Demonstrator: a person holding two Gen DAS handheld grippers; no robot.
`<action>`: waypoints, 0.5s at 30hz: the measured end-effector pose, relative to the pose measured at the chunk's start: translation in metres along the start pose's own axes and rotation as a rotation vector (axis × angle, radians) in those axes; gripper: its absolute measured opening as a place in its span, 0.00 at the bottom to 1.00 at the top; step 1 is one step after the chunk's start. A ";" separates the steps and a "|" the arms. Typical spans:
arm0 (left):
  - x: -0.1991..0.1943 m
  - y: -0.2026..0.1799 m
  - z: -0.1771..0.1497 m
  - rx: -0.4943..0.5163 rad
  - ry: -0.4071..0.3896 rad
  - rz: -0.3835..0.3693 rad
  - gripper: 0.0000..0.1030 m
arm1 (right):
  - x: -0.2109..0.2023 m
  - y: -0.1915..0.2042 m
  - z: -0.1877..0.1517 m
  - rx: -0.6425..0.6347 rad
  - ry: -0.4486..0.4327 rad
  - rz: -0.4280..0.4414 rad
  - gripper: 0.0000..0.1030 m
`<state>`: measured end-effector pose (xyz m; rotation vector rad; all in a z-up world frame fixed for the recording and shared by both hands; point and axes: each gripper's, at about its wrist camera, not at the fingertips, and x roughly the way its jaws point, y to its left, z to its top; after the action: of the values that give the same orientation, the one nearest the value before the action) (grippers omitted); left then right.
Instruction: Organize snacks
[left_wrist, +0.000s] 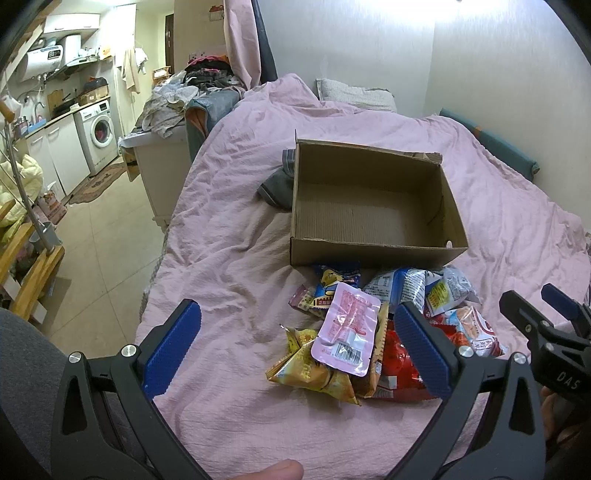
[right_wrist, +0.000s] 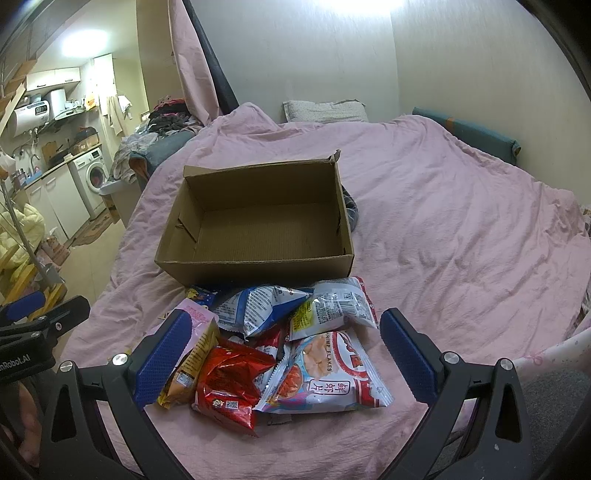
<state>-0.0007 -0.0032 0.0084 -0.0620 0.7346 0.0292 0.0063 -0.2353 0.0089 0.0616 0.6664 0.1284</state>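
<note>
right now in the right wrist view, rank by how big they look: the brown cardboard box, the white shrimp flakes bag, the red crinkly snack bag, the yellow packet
1. Brown cardboard box, clearly largest.
2. White shrimp flakes bag.
3. Red crinkly snack bag, close to the shrimp bag.
4. Yellow packet, smallest showing, though a gripper finger hides part of it.

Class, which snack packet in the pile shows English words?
The white shrimp flakes packet, nearest the right gripper; its front reads "SHRIMP FLAKES".

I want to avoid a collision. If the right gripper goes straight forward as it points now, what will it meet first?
Most likely the snack pile: the shrimp flakes bag and the red packet lie between its open fingers. The cardboard box comes only behind them. Depth is uncertain.
</note>
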 end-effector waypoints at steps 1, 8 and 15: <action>0.000 -0.001 0.001 0.001 0.000 0.001 1.00 | 0.000 0.000 -0.001 0.001 0.000 -0.001 1.00; 0.000 0.000 0.000 0.000 -0.003 0.002 1.00 | 0.000 0.000 -0.001 0.002 -0.001 -0.001 1.00; 0.000 0.001 0.000 -0.001 -0.003 0.002 1.00 | 0.000 0.000 -0.001 0.003 0.000 -0.001 1.00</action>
<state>-0.0011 -0.0027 0.0083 -0.0619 0.7312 0.0309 0.0057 -0.2350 0.0084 0.0642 0.6671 0.1263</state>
